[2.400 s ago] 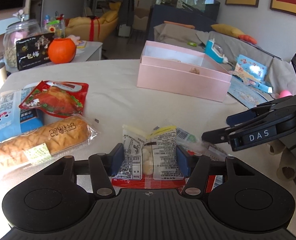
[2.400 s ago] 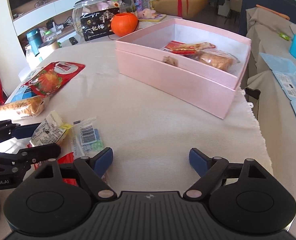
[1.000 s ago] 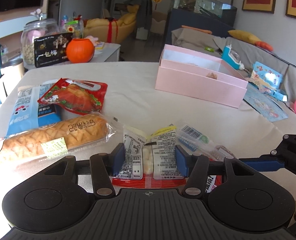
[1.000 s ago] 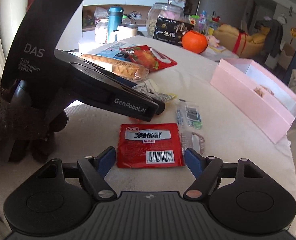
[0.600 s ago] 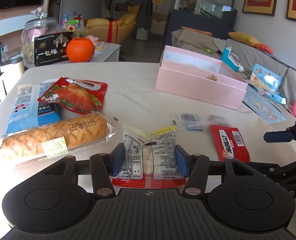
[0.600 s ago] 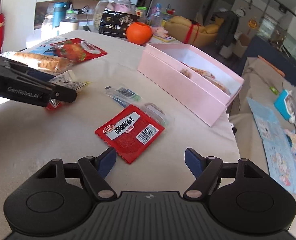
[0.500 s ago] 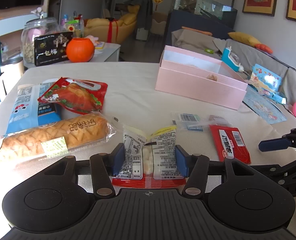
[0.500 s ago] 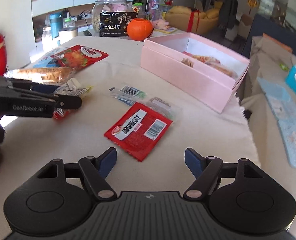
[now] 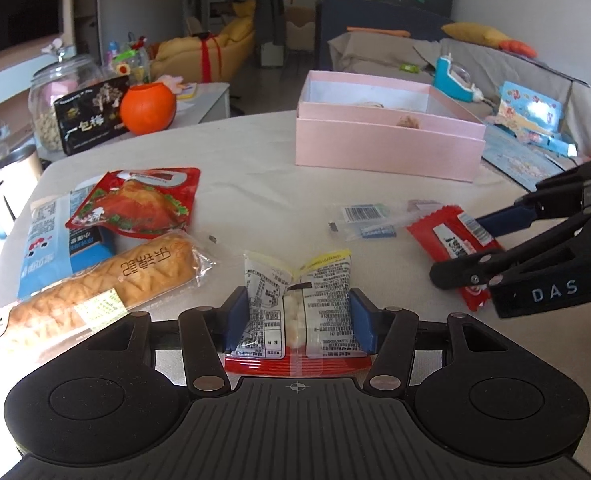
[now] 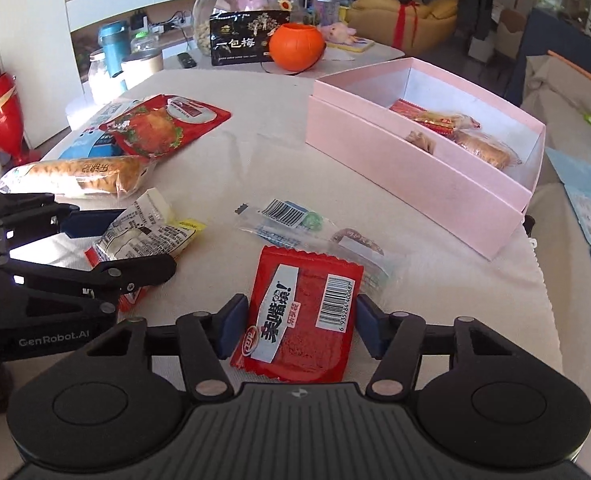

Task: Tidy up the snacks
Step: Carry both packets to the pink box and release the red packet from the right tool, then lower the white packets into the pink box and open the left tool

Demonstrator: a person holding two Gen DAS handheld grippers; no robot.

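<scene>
Right hand-held gripper is straddling the red packet on the surface, fingers apart, not squeezing yet; pink box is sitting ahead-right; left hand-held gripper is clamping the white packet.

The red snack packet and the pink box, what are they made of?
The flat red snack packet looks like thin plastic film: crimped sawtooth ends, printed barcode, slight sheen. The long pink box seems matte cardboard: stiff straight walls, no shine, white inside.
</scene>
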